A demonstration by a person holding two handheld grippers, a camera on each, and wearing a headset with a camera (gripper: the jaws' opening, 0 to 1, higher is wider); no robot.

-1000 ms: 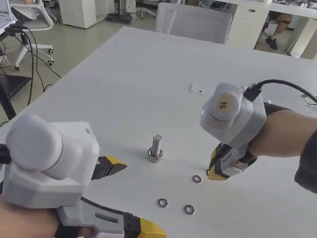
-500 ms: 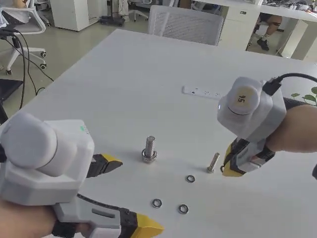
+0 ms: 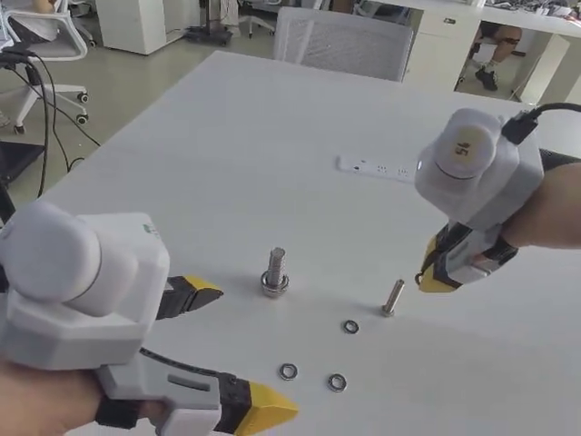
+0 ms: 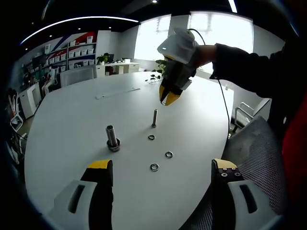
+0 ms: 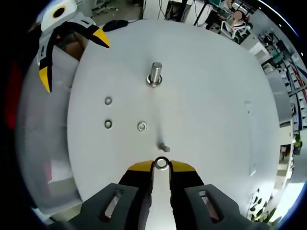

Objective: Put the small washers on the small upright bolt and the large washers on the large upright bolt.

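**Washer poised just off the small bolt**

The desk (image 3: 272,136) is white, and the work sits toward its near edge. The left tongs (image 3: 241,354) hover low over that edge with jaws wide and nothing between them. The three loose washers (image 3: 288,371) lie on the desk ahead of them.

The right tongs (image 3: 434,282) hang above the desk toward its right side, jaws drawn narrow on a washer (image 5: 161,163) pinched by its rim at the very tips. I can't tell from here whether it is a small or a large one.

The large bolt (image 3: 275,271) stands upright mid-desk, well to the left of the right tongs. The small bolt (image 3: 392,297) stands upright too, its long axis square to the desk. It is just beside the right tongs' tips and below them, on their left in the head view.

In the right gripper view the small bolt (image 5: 164,146) is seen nearly end-on, just ahead of the washer. The washer shows its open ring to the camera, so its hole looks roughly in line with the bolt's axis.

The right hand is by far the nearer to the small bolt. As I judge it, the move is a short shift to centre the hole over the bolt's top (then down). A small offset there would land the washer on the bolt's end, not over it.
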